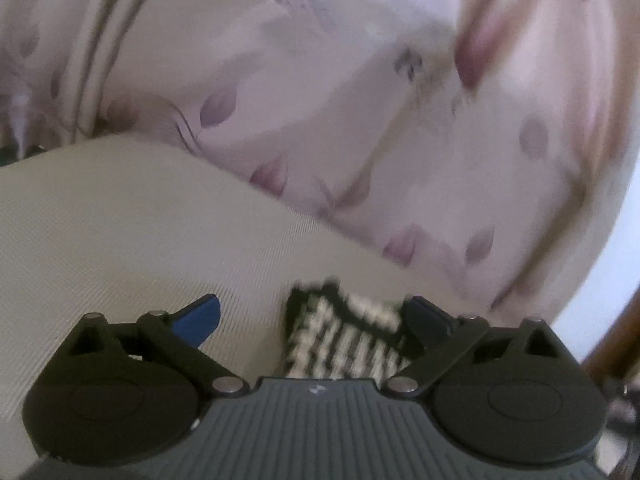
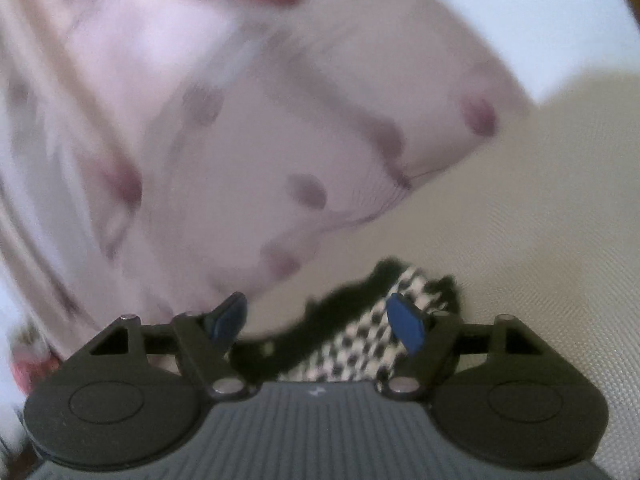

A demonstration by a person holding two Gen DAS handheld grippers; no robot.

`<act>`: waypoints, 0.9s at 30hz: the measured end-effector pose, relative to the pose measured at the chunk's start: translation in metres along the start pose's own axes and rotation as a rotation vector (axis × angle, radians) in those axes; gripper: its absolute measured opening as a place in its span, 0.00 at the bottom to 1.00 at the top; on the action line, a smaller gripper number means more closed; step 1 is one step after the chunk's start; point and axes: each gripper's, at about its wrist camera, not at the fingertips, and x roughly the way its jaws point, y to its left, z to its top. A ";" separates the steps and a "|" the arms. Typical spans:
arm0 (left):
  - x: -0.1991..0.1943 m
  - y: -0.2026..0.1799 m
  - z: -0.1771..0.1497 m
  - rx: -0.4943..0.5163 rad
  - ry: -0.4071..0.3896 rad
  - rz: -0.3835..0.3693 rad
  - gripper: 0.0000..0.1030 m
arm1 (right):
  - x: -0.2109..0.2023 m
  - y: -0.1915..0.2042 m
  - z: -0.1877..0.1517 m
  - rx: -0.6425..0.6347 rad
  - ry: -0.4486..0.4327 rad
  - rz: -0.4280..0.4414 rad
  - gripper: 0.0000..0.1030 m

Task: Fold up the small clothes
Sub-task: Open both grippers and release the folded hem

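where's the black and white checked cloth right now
The checked cloth lies on the beige surface just ahead of both grippers, low and right of centre in each wrist view, near the floral fabric.

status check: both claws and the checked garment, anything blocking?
Left claw open, right claw open. Black-and-white checked garment on beige surface, between the fingers, ungripped. Floral fabric behind; nothing blocking.
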 end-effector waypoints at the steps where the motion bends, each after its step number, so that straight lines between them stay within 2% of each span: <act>1: 0.001 -0.001 -0.004 0.018 0.024 0.003 0.87 | 0.005 0.010 -0.006 -0.074 0.013 -0.041 0.76; 4: 0.003 0.002 -0.017 0.052 0.068 0.043 0.78 | 0.022 0.033 -0.028 -0.316 0.060 -0.192 0.76; 6: 0.005 0.009 -0.023 0.029 0.082 0.065 0.69 | 0.031 0.039 -0.045 -0.414 0.085 -0.266 0.75; 8: 0.007 0.014 -0.030 0.024 0.096 0.094 0.55 | 0.035 0.043 -0.058 -0.477 0.095 -0.304 0.76; 10: 0.002 0.014 -0.035 0.026 0.073 0.109 0.52 | 0.038 0.049 -0.062 -0.530 0.098 -0.327 0.76; 12: -0.002 0.008 -0.036 0.065 0.051 0.129 0.52 | 0.045 0.050 -0.064 -0.545 0.140 -0.357 0.79; 14: -0.005 0.004 -0.039 0.084 0.046 0.139 0.51 | 0.050 0.052 -0.065 -0.567 0.156 -0.361 0.86; 15: -0.008 0.005 -0.039 0.077 0.034 0.124 0.51 | 0.051 0.052 -0.066 -0.571 0.157 -0.369 0.87; 17: -0.014 0.015 -0.037 0.019 0.020 0.015 0.53 | 0.053 0.053 -0.068 -0.583 0.152 -0.383 0.89; 20: -0.016 0.040 -0.028 -0.090 0.087 -0.118 0.54 | 0.053 0.053 -0.068 -0.584 0.148 -0.386 0.90; 25: -0.023 0.056 -0.022 -0.067 0.190 -0.269 0.54 | 0.054 0.055 -0.068 -0.588 0.147 -0.394 0.93; 27: -0.024 0.054 -0.027 -0.039 0.230 -0.285 0.54 | 0.055 0.056 -0.069 -0.592 0.144 -0.406 0.95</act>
